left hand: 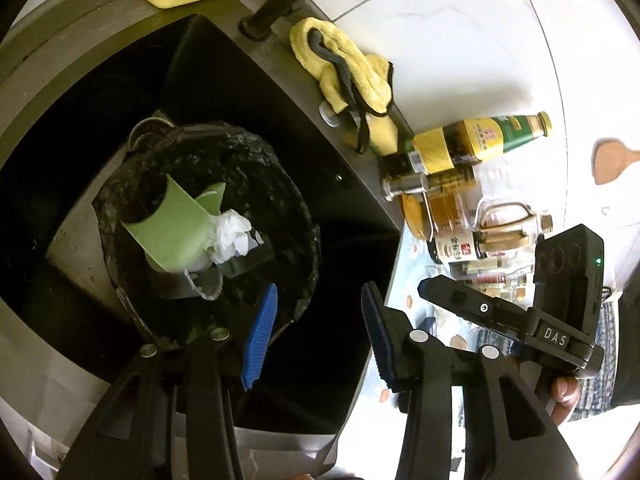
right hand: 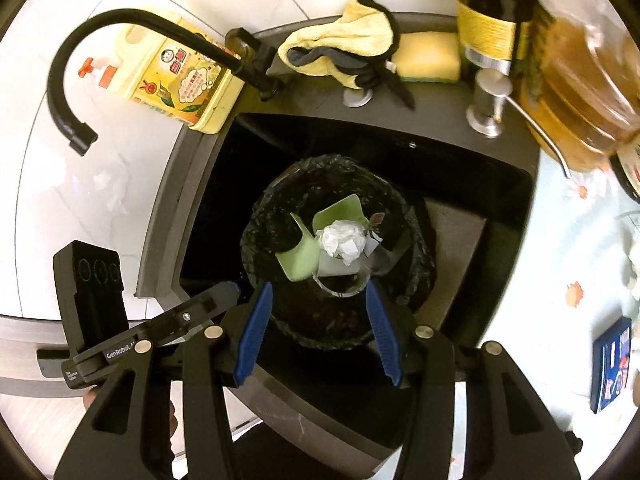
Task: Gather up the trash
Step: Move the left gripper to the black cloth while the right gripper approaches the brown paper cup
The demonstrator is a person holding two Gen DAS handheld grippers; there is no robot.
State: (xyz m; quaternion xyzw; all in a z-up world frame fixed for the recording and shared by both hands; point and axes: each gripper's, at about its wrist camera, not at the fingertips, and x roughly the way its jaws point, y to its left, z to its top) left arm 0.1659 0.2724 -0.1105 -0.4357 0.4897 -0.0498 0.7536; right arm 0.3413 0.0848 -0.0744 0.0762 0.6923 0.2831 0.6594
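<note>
Dark rectangular sink basin (right hand: 472, 236) w/ grey rim. Curved black faucet (right hand: 80, 64) at back corner, yellow dish-soap jug w/ orange pump (right hand: 176, 80) beside it. Crumpled yellow cloth w/ black trim (right hand: 344, 52) on rim, yellow sponge (right hand: 428, 58) next to it. Steel soap-dispenser pump (right hand: 488, 100) nearby. Amber oil bottle (right hand: 584, 92), green-labelled sauce bottle (left hand: 480, 140) on counter.

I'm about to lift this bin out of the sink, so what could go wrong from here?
1. The green carton and the crumpled white paper stick up above the rim of the black-lined bin; tilting it could spill them into the sink.
2. The bottles crowd the sink edge and could be knocked over.
3. Both the left gripper and the right gripper have open jaws and hold nothing.
</note>
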